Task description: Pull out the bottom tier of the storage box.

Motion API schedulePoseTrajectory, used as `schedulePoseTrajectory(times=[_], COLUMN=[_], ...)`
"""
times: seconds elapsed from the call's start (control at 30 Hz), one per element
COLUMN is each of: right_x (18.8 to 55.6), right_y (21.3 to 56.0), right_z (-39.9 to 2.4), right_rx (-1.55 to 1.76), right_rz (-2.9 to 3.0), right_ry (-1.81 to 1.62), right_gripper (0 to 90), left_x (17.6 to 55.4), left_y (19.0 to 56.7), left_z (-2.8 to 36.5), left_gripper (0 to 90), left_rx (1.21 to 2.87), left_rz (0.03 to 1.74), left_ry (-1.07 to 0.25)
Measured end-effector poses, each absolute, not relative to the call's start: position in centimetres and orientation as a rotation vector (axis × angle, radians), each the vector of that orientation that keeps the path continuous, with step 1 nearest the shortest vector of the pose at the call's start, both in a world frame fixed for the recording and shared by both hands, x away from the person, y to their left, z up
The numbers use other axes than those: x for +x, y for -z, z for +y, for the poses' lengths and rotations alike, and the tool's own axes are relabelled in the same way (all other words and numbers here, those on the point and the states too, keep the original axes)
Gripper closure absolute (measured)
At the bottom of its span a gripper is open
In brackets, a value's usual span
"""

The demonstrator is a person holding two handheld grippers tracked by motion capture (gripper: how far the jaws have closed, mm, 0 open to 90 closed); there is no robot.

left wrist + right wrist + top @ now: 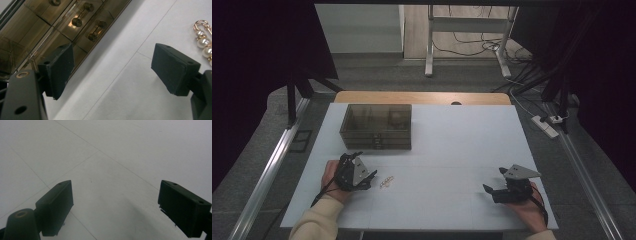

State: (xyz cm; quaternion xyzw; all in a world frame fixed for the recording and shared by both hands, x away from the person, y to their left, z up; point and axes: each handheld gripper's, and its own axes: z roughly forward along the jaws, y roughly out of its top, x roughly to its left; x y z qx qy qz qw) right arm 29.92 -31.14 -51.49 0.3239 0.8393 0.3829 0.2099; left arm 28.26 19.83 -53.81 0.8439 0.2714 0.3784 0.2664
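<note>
White table (452, 150) amid grey floor (377, 75), dark curtains (257, 60).

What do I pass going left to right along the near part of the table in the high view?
The left gripper, black with its jaws open, then the small pearl and gold clasp lying on the white table, then the right gripper, also black with its jaws open.

Table (452, 150): drawer box (376, 126) at rear left. Pearl pin (386, 182) on the table in front of the box, just right of left gripper (371, 179). Right gripper (493, 184) well apart, front right.
</note>
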Motion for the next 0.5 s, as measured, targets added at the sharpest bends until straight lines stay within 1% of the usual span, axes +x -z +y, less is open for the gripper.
schedulePoseTrajectory(times=[0.5], right_x=[29.91], right_y=[51.50], right_z=[-31.14], right_rx=[0.902], right_rz=[2.334], right_ry=[-1.063], right_gripper=[12.9], left_x=[28.90], left_y=[54.14], left_z=[19.26], left_gripper=[20.6], left_rx=[2.312], left_rz=[0.700], left_ry=[-1.068])
